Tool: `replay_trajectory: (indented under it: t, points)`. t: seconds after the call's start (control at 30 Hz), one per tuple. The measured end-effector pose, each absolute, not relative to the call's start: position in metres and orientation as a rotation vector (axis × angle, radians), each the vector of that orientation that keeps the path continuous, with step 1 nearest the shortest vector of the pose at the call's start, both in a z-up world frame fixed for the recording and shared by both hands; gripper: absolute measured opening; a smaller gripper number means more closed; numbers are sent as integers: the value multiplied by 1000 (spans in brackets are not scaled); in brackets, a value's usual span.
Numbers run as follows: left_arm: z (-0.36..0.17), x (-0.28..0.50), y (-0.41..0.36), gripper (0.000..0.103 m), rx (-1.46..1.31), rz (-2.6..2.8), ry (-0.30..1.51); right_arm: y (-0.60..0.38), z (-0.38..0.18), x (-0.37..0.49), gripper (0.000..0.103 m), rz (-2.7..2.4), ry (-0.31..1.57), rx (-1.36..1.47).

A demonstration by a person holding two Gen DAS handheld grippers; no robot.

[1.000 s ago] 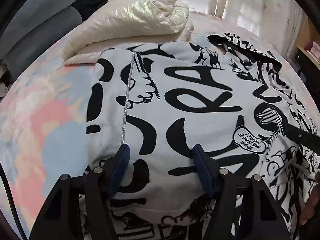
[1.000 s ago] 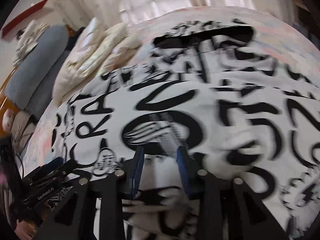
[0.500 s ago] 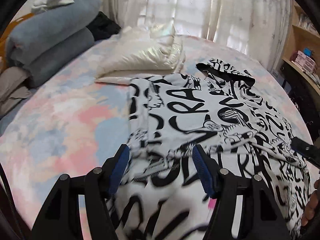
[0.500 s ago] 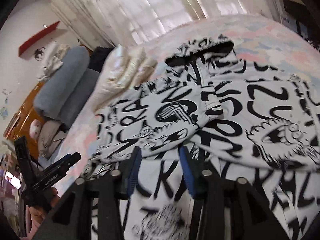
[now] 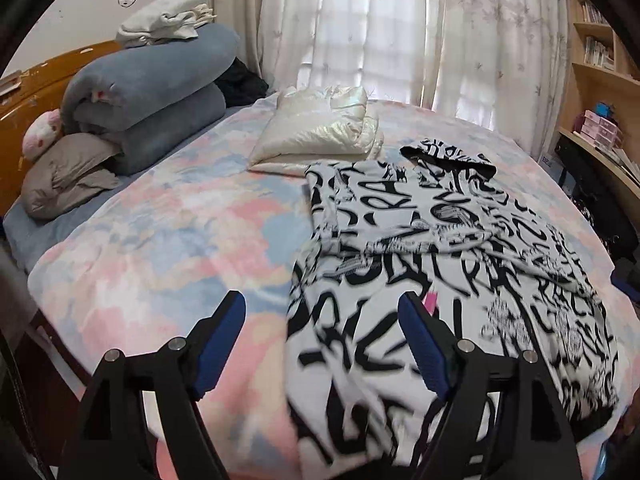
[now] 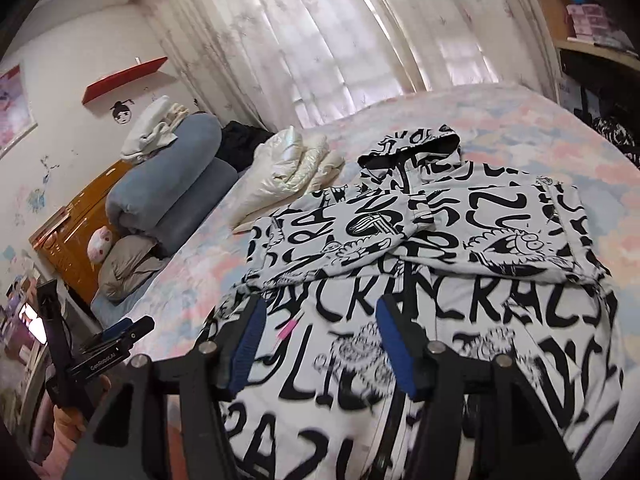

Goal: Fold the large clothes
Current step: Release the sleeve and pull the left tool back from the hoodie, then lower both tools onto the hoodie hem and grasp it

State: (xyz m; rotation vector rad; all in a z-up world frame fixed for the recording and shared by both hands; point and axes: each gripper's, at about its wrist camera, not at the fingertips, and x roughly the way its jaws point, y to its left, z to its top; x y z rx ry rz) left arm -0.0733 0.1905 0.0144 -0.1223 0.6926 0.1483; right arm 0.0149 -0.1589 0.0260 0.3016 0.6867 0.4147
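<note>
A white hooded sweatshirt covered in bold black graffiti lettering and cartoon figures lies spread flat on a bed with a pastel pink, blue and cream cloud-patterned cover. Its black-lined hood points toward the window, both sleeves are folded in across the chest, and the hem end falls toward the near edge of the bed. A small pink tag shows on the cloth near the front.

The left gripper, black-framed with blue padded fingers, hovers above the near left edge of the sweatshirt, its jaws spread wide with nothing between them; one finger sits over bare bedcover, the other over the print. The right gripper, of the same make, is held low over the lower body of the garment, angled toward the hood, jaws likewise parted and empty. In the right wrist view the left gripper's black body appears at the far left, off the bed's edge, with the person's hand beneath it.

Just beyond the sweatshirt rests a folded pearly cream puffer jacket. Further left are rolled grey-blue blankets against an orange wooden headboard, with pale flowered curtains behind.
</note>
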Motion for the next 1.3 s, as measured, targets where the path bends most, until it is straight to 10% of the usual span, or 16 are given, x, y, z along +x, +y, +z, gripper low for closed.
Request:
replay_trajectory:
  t: [1.3]
  points:
    - [-108, -32, 195, 84, -220, -32, 944, -317, -97, -71, 70, 73, 906, 391]
